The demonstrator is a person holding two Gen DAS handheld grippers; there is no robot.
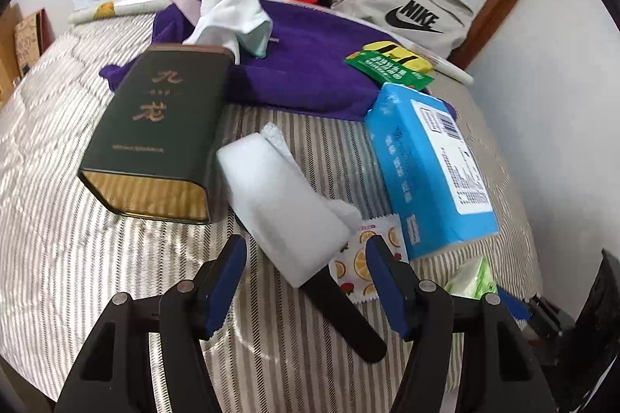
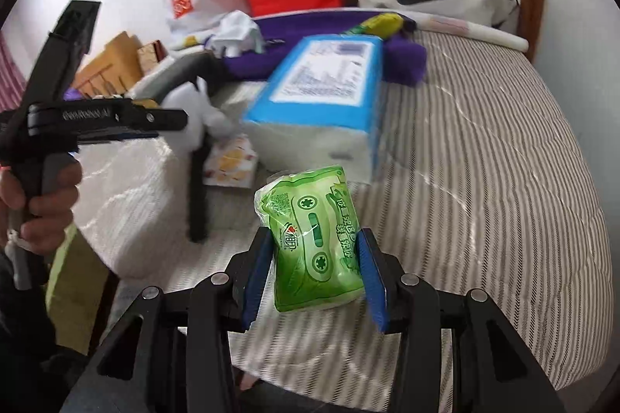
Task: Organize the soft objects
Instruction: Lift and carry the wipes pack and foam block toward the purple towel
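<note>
1. My right gripper (image 2: 314, 273) has its jaws clenched on the green tissue pack (image 2: 312, 238) — held upright, just above the near edge of the striped bed (image 2: 484, 149).
2. My left gripper (image 1: 306, 281) hovers with jaws released, the white sponge (image 1: 283, 207) lying just beyond them on its black handle (image 1: 341, 316).
3. Right of the sponge sit a fruit-print sachet (image 1: 364, 262) and the blue tissue box (image 1: 430, 169) — far behind, a purple towel (image 1: 302, 64); left, a dark tin (image 1: 155, 130).
</note>
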